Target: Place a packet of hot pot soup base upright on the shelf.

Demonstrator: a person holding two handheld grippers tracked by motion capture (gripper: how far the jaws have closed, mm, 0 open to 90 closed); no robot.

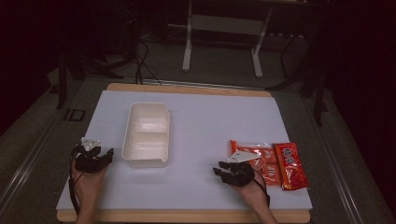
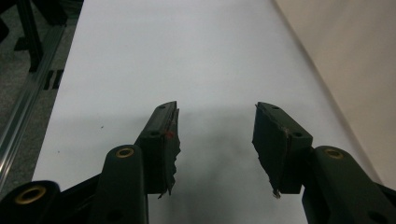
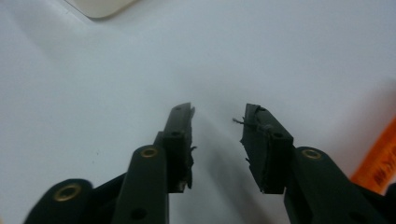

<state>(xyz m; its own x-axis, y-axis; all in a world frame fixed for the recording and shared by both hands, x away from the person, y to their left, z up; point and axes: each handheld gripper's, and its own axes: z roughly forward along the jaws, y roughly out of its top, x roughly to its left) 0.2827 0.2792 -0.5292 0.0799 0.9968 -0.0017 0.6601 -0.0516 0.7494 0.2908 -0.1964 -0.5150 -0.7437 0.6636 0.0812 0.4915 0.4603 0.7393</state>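
A white two-compartment container lies empty on the white board, left of centre. Two snack packets lie at the right: an orange one and a red one beside it. My left gripper rests just left of the container; in the left gripper view its jaws stand apart over bare board. My right gripper sits at the orange packet's left edge. In the right gripper view its jaws are apart with nothing between them, and the orange packet shows at the right edge.
The white board lies on a wooden tabletop whose edge runs along the front. A white metal stand and cables are on the dark floor beyond. The container's side fills the right of the left gripper view.
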